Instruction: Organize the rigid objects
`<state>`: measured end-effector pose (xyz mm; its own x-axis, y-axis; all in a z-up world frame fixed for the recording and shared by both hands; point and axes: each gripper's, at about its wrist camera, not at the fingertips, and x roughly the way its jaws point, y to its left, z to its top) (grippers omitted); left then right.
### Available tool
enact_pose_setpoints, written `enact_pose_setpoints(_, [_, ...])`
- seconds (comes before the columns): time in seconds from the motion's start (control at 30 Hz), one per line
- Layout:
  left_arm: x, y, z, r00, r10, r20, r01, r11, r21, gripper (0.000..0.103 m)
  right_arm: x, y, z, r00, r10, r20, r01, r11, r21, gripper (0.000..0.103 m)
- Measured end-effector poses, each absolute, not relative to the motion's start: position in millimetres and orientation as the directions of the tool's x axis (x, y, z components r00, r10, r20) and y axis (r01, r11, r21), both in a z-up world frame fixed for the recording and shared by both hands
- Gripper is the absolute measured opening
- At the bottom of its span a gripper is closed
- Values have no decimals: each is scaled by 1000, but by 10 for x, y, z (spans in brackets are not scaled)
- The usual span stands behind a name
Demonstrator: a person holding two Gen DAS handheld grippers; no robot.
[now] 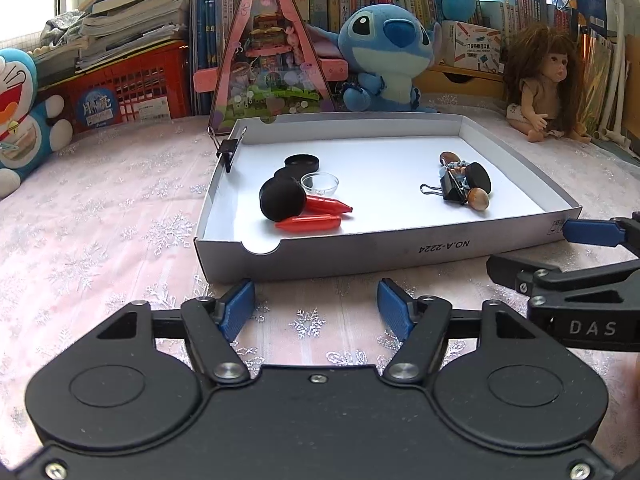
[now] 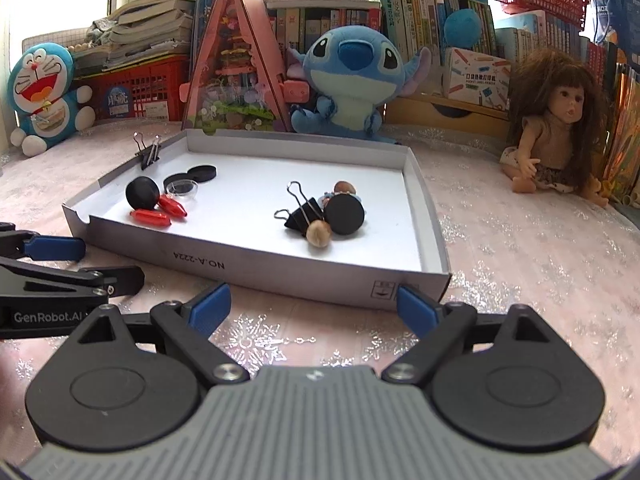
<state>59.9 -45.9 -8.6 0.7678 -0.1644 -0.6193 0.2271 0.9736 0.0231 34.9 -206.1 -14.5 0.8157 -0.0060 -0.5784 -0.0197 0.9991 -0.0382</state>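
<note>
Hovering low over the counter (image 1: 100, 200), the left tool (image 1: 316, 308) and the right tool (image 2: 314, 306) both stand released, jaws spread wide and holding nothing, each just short of the near wall of the shallow cardboard tray (image 1: 360, 248). Ahead and left of the left tool lies one cluster: black discs (image 1: 282, 200), a clear plastic cup (image 1: 320, 184) and two red capsules (image 1: 308, 223), touching or overlapping. Ahead of the right tool sits a second heap: a binder clip (image 2: 302, 216), another black disc (image 2: 344, 214) and a tan bead (image 2: 319, 233), crowded together. All look light and stiff. The capsules seem glossy, so probably slippery; a grip across their middle suits best. The cup looks thin and crushable, better pinched gently at its rim. The clip offers its wire loops or black body.
</note>
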Motion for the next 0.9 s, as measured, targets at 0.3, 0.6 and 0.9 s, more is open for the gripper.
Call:
enact_pose_setpoints(0.3, [630, -442, -149, 778, -152, -609, 208, 978, 22, 83, 453, -2120, -231, 767, 6, -641, -4, 1000, 4, 103])
enact_pose_setpoints(0.6, [662, -418, -175, 771, -142, -621, 188, 982, 9, 95, 463, -2130, -236, 763, 12, -646, -3, 1000, 15, 103])
enact_pose_setpoints(0.9, [692, -399, -185, 767, -118, -631, 158, 987, 7, 103, 465, -2137, -236, 763, 14, -646, -2, 1000, 19, 103])
